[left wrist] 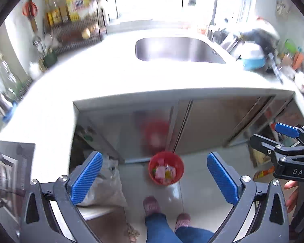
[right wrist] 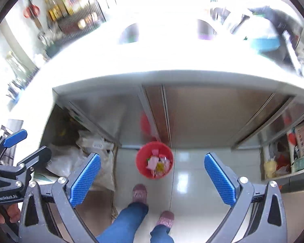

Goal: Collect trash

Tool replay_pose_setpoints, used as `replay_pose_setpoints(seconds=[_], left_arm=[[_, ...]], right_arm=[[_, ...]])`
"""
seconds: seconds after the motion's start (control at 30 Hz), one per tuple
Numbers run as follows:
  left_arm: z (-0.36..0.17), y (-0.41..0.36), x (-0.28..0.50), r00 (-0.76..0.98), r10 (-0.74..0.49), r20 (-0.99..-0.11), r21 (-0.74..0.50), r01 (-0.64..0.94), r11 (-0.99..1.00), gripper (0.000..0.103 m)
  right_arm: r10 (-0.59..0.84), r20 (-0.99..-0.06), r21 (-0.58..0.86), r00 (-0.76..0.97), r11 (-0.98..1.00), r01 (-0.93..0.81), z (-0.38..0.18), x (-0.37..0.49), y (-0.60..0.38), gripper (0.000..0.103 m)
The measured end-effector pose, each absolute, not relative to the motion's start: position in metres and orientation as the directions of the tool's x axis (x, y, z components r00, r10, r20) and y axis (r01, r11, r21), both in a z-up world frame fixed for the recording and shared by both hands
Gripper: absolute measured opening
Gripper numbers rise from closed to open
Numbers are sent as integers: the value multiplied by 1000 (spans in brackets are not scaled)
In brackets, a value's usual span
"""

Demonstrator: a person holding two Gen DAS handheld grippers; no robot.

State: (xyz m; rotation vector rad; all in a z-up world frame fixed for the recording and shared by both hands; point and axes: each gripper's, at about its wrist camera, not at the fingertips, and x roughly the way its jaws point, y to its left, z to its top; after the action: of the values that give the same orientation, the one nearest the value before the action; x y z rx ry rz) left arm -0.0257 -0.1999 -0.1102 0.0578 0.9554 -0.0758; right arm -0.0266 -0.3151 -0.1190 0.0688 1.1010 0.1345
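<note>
A small red bin stands on the tiled floor by the steel cabinet, holding pink and yellow wrappers. It shows in the right wrist view too, with its wrappers. My left gripper is open and empty, held high above the floor with the bin between its blue pads. My right gripper is open and empty, also high above the bin. Each gripper shows at the edge of the other's view.
The white counter with a steel sink runs ahead. A wire rack with bottles stands at the back left, and a blue bowl with pots at the right. Plastic bags lie on the floor at the left. The person's feet stand below.
</note>
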Motion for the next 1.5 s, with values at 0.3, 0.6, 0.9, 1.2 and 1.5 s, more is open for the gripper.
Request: replay_pose_setpoints(seconds=[0.3, 0.6, 0.9, 1.2, 1.5], left_arm=[[-28, -198, -38, 621, -158, -768, -45, 194, 980, 102], [23, -195, -47, 662, -218, -717, 9, 321, 947, 102], [6, -188, -55, 594, -294, -749, 0, 444, 896, 102], [3, -183, -63, 590, -307, -747, 12, 473, 881, 102], [5, -174, -72, 575, -327, -750, -6, 488, 873, 102]], right_arm=[[70, -817, 66, 572, 997, -28, -29, -63, -315, 102], [-1, -763, 62, 647, 995, 75, 7, -78, -310, 102], [-98, -752, 50, 652, 978, 204, 8, -104, -294, 102], [-149, -758, 33, 635, 964, 265, 11, -121, -282, 102], [-151, -758, 35, 634, 962, 271, 13, -127, -275, 102]])
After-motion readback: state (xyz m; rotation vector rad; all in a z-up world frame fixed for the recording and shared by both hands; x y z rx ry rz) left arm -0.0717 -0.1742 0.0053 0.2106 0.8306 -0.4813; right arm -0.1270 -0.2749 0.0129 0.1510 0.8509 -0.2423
